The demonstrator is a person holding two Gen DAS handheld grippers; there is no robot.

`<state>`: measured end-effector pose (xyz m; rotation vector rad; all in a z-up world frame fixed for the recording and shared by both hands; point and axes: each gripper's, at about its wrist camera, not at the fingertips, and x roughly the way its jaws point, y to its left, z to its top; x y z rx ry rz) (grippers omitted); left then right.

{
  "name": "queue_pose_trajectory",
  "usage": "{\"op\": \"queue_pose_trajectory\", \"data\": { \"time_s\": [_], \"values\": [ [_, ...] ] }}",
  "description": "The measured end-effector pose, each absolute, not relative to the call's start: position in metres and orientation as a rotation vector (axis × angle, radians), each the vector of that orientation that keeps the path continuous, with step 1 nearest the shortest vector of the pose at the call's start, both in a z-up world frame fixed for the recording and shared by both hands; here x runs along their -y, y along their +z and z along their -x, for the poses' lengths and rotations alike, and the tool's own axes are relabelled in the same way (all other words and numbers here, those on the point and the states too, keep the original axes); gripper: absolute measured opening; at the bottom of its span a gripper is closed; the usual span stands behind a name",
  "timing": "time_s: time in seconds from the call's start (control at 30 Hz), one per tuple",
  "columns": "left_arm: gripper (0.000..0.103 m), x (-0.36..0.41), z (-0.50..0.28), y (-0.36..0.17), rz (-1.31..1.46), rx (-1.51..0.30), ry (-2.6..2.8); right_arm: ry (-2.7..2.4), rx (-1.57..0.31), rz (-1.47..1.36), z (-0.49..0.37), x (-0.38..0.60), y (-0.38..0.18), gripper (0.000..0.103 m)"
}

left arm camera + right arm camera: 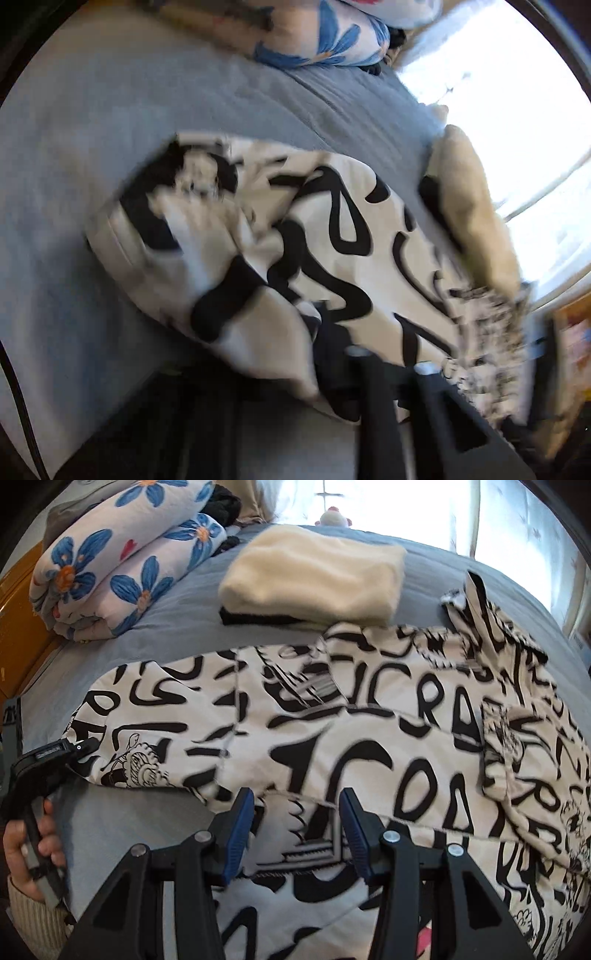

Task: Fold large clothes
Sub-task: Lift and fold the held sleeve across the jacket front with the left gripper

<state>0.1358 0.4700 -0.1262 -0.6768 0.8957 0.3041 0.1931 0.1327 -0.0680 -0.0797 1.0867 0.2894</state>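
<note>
A large white garment with a black scribble and letter print [332,716] lies spread across the grey-blue bed [177,620]. In the blurred left wrist view it appears bunched [332,229], with a black cuff. My left gripper [327,328] has its fingers drawn together at a dark fold of the garment. From the right wrist view, the left gripper [83,747] sits at the garment's left end, held by a person's hand [33,849]. My right gripper [297,827] hovers just over the garment's near edge, its blue pads [240,830] apart and pinching nothing.
A folded cream fleece [314,579] on a black item lies behind the garment, also seen as the cream fleece [469,206]. A rolled floral quilt [118,554] sits at the back left. A bright window and a small plush toy [334,517] are behind. An orange-yellow panel [22,602] stands at the left.
</note>
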Motion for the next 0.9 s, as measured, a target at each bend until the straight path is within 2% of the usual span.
{"op": "queue_pose_trajectory", "data": {
  "time_s": [0.07,0.33,0.47,0.6,0.7,0.8,0.87,0.9],
  "values": [
    [0.004,-0.459,-0.139,-0.114,0.603,-0.886,0.332,0.278,-1.099,0.058,-0.192,-0.121,-0.069,0.048],
    [0.003,-0.363,-0.151,0.006,0.360,-0.673,0.214,0.188,-1.068,-0.075,-0.183,-0.045,-0.048,0.048],
    [0.003,-0.277,-0.161,0.058,0.262,-0.608,0.042,0.132,-1.031,-0.141,-0.176,0.001,-0.034,0.048],
    [0.003,-0.184,-0.173,0.068,0.173,-0.619,-0.116,0.064,-0.996,-0.204,-0.162,0.054,-0.024,0.048],
    [0.006,-0.109,-0.188,0.044,0.106,-0.710,-0.224,-0.003,-0.985,-0.229,-0.152,0.098,-0.026,0.048],
    [0.025,-0.050,-0.196,0.000,0.058,-0.838,-0.330,-0.062,-0.994,-0.251,-0.142,0.133,-0.035,0.048],
    [0.046,-0.018,-0.200,-0.032,0.032,-0.944,-0.383,-0.081,-1.007,-0.275,-0.137,0.151,-0.042,0.048],
    [0.050,-0.006,-0.199,-0.046,0.018,-0.985,-0.400,-0.089,-1.014,-0.287,-0.135,0.160,-0.045,0.048]
  ]
}}
